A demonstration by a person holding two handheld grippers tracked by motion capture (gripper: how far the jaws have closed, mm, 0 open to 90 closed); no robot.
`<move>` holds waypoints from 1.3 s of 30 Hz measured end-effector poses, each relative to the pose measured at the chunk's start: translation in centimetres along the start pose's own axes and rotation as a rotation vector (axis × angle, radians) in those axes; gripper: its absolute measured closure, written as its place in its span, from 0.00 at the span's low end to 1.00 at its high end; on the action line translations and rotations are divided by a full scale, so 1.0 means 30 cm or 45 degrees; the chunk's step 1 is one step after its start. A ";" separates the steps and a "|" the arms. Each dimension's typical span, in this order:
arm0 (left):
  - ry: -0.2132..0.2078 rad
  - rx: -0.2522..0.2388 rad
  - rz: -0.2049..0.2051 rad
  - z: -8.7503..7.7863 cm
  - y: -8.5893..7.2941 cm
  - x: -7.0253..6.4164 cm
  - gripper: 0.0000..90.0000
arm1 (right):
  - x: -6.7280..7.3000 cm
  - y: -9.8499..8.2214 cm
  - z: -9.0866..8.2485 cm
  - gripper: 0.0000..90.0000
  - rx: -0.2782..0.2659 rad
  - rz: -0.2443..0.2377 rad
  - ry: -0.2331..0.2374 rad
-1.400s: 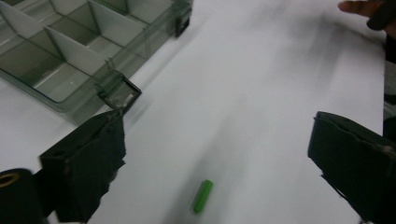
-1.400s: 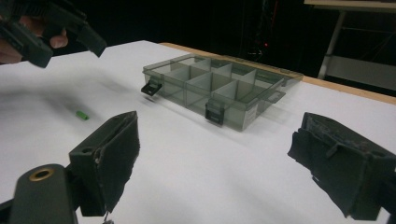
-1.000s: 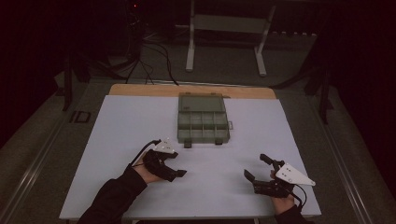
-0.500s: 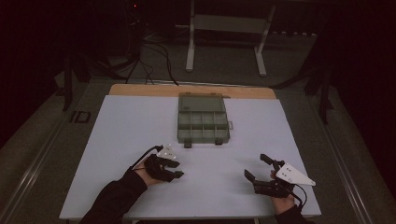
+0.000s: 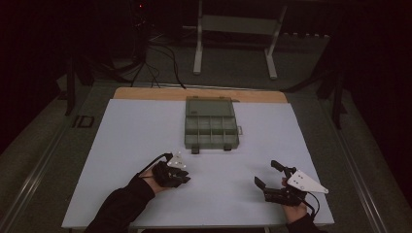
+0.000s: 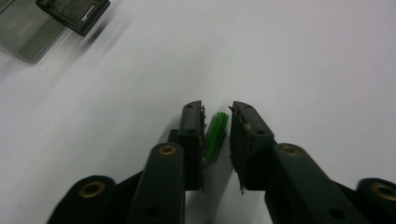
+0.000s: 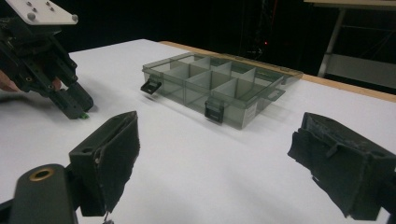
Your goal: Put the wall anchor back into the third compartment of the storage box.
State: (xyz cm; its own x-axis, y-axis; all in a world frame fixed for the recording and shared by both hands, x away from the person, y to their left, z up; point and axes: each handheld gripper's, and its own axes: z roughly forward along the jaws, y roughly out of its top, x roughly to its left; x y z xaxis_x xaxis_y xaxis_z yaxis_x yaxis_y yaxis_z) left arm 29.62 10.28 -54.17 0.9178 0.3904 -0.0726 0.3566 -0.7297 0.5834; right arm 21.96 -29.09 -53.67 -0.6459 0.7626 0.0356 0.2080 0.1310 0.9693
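- High view: left gripper lay low on the white table, its jaws just closing around a small green piece, a slight gap remaining on one side.
- Right gripper rested with jaws spread wide, holding nothing.
- No legible writing on the compartment box.

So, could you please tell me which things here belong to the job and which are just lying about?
In the job:
- small green ribbed plastic piece
- left gripper, jaws just closing around it
- grey translucent compartment box

Lying about:
- right gripper, open, idle
- white table sheet
- metal stand behind
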 end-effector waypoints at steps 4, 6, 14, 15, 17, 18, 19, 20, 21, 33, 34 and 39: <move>-0.012 0.011 -0.003 0.003 0.006 0.002 0.91 | 0.000 0.000 0.000 0.15 0.000 0.002 0.001; -0.019 0.012 -0.010 0.003 0.006 0.005 0.92 | 0.000 0.000 0.000 0.15 0.000 0.001 0.000; -0.026 0.004 -0.028 -0.014 0.029 0.014 0.93 | 0.000 0.000 0.000 0.15 0.001 0.002 0.001; -0.024 -0.004 -0.030 -0.019 0.035 0.016 0.93 | 0.000 0.000 0.000 0.15 0.000 0.003 0.001; -0.031 -0.007 -0.034 -0.032 0.049 0.022 0.93 | -0.001 0.000 0.000 0.15 0.000 0.005 0.002; -0.030 -0.014 -0.034 -0.039 0.056 0.025 0.93 | -0.001 0.000 0.000 0.15 0.000 0.005 0.002; -0.031 -0.019 -0.034 -0.046 0.064 0.028 0.93 | -0.001 0.000 0.000 0.15 0.000 0.005 0.001; -0.022 -0.022 -0.035 -0.051 0.072 0.029 0.93 | -0.002 0.000 0.000 0.15 0.000 0.005 0.002; -0.021 -0.025 -0.030 -0.056 0.080 0.031 0.93 | -0.002 0.000 0.000 0.15 -0.001 0.007 0.002; -0.009 -0.048 -0.018 -0.104 0.170 0.061 0.93 | -0.002 0.001 -0.001 0.15 -0.004 0.006 0.001; -0.009 -0.048 -0.018 -0.104 0.170 0.061 0.93 | -0.002 0.001 -0.001 0.15 -0.005 0.006 0.001; 0.014 -0.075 -0.025 -0.135 0.229 0.090 0.93 | -0.003 0.001 -0.002 0.15 -0.007 0.006 0.000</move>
State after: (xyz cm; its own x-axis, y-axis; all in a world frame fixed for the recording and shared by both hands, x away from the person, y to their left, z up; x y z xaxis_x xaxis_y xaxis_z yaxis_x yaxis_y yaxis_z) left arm 33.83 8.59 -47.09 0.9087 0.4105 -0.0761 0.3633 -0.6878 0.6285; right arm 21.98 -29.19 -53.62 -0.6452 0.7630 0.0399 0.2068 0.1242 0.9705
